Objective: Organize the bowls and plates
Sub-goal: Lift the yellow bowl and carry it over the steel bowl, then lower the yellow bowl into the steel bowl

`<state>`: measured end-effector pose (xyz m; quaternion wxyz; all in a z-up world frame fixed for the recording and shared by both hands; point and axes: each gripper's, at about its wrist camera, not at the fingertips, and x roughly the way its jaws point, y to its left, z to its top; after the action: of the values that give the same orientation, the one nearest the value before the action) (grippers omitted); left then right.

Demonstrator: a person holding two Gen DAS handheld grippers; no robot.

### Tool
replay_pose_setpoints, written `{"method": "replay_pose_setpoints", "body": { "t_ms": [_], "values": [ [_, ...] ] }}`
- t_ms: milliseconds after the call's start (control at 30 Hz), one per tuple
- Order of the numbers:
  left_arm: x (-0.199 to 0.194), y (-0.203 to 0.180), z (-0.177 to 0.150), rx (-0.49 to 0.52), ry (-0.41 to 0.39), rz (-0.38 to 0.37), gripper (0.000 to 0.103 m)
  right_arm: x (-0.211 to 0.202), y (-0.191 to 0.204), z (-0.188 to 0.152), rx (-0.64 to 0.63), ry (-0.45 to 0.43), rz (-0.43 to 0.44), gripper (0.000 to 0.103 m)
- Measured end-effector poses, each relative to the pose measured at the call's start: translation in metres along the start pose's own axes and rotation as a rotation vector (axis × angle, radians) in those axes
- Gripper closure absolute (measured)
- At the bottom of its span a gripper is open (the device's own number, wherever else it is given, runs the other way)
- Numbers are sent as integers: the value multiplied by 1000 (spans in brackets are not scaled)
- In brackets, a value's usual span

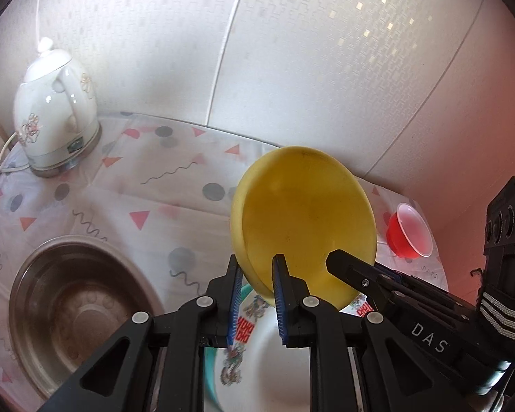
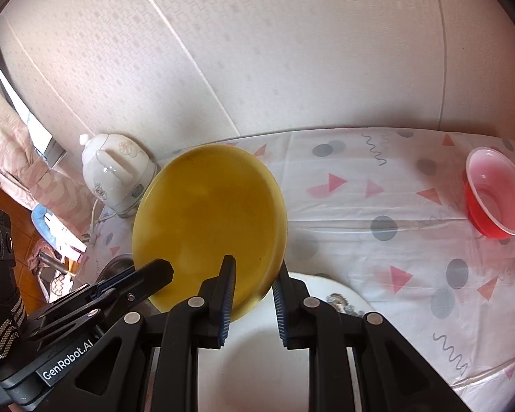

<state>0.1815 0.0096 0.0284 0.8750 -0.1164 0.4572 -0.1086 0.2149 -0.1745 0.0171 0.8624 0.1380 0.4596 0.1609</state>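
A yellow plate [image 1: 305, 216] is held tilted on edge above a white bowl with a red and blue pattern [image 1: 254, 329]. My left gripper [image 1: 257, 274] is shut on the plate's left rim. My right gripper [image 2: 254, 274] is shut on the opposite rim of the same yellow plate [image 2: 209, 219]; its fingers also show in the left wrist view [image 1: 346, 267]. The white bowl [image 2: 267, 353] lies below the plate in the right wrist view. A steel bowl [image 1: 72, 302] sits on the cloth to the left.
A white kettle [image 1: 55, 113] with its cord stands at the back left on the patterned tablecloth [image 1: 147, 199]. A red plastic cup [image 2: 498, 192] stands at the right. A white wall runs behind the table. Floor and clutter show left of the table [image 2: 51, 226].
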Motion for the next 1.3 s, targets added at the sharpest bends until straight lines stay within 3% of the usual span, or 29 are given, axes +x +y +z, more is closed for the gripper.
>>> {"method": "replay_pose_setpoints", "body": {
  "t_ms": [667, 1000, 1300],
  "values": [
    [-58, 104, -52, -167, -41, 96, 85, 45, 102, -43, -181, 144, 105, 82],
    [-54, 145, -76, -257, 2, 150, 85, 75, 131, -63, -249, 234, 117, 81],
    [-42, 162, -83, -296, 40, 180, 86, 84, 136, -65, -278, 252, 86, 79]
  ]
}}
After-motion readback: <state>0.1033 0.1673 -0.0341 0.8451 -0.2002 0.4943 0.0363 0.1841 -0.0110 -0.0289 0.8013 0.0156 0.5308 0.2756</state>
